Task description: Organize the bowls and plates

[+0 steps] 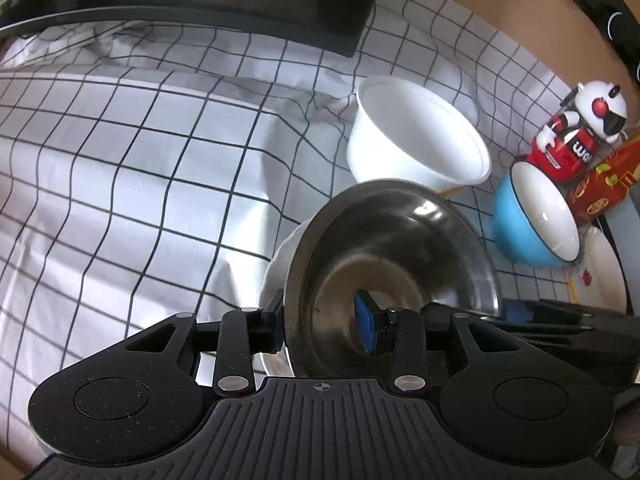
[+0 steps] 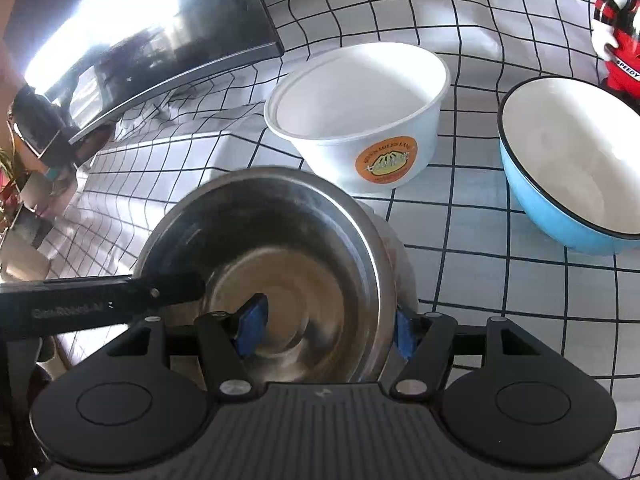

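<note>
A steel bowl point(image 1: 392, 256) point(image 2: 276, 264) sits low in the middle of both views, over a white plate point(image 1: 276, 276) whose edge shows beneath it. My left gripper point(image 1: 322, 326) straddles the bowl's left rim, one blue pad inside and one outside. My right gripper point(image 2: 326, 330) straddles the bowl's right rim the same way. Both grippers look shut on the rim. A white paper bowl point(image 1: 416, 140) point(image 2: 360, 116) with an orange label stands behind. A blue bowl point(image 1: 536, 220) point(image 2: 568, 164) with a white inside stands to the right.
A white cloth with a black grid point(image 1: 140, 160) point(image 2: 460, 208) covers the table. A dark monitor point(image 1: 224, 0) point(image 2: 132, 36) stands at the back. A red and white toy robot point(image 1: 580, 128) point(image 2: 618, 20) and a red box point(image 1: 604, 184) stand far right. Another white plate point(image 1: 600, 272) lies beside the blue bowl.
</note>
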A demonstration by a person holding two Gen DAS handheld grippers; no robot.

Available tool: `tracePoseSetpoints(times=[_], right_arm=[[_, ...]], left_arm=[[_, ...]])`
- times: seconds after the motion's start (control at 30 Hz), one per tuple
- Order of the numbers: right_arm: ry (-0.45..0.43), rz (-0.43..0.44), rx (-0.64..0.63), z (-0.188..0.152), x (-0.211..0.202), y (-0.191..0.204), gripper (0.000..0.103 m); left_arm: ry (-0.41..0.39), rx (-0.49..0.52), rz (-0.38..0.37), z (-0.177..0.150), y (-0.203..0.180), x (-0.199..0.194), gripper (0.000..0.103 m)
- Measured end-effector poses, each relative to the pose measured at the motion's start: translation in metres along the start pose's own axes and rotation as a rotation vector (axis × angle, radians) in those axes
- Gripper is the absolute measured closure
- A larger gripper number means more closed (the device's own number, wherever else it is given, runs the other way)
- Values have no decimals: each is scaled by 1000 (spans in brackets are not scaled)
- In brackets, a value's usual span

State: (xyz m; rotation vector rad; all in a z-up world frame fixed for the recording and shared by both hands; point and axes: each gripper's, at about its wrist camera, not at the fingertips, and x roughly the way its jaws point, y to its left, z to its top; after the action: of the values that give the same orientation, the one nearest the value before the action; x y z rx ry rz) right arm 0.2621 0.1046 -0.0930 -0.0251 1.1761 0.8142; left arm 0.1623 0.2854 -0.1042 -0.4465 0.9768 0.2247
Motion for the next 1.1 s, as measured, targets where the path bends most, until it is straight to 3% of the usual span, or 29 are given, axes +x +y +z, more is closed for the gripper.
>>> tracePoseSetpoints(times=[0.2, 0.3, 0.37, 0.43, 0.5, 0.77, 0.93, 1.1], right_arm=[[-57, -45, -27, -1, 0, 9, 37], [-178, -111, -45, -1, -20, 13, 37], [-224, -140, -37, -1, -29, 11, 31], [-202, -148, 19, -2, -27, 1, 31], [-148, -129, 100, -6, -18, -11, 31], [-45, 49, 302, -21, 3, -32, 32], [-65, -31, 349, -29, -10, -46, 31], [-60, -50, 366, -33, -15, -51, 28]], left_arm=[[-28, 60, 12, 3, 9, -2, 66], [-59, 73, 55, 2, 15, -5, 66], [-39, 57, 44, 3, 20, 0, 66], [-3, 16, -5, 5, 26, 8, 66], [32, -33, -65, 5, 30, 16, 60], [92, -35, -58, 11, 19, 30, 59], [117, 10, -136, 14, -2, 43, 59], [111, 25, -127, 21, -13, 49, 59]])
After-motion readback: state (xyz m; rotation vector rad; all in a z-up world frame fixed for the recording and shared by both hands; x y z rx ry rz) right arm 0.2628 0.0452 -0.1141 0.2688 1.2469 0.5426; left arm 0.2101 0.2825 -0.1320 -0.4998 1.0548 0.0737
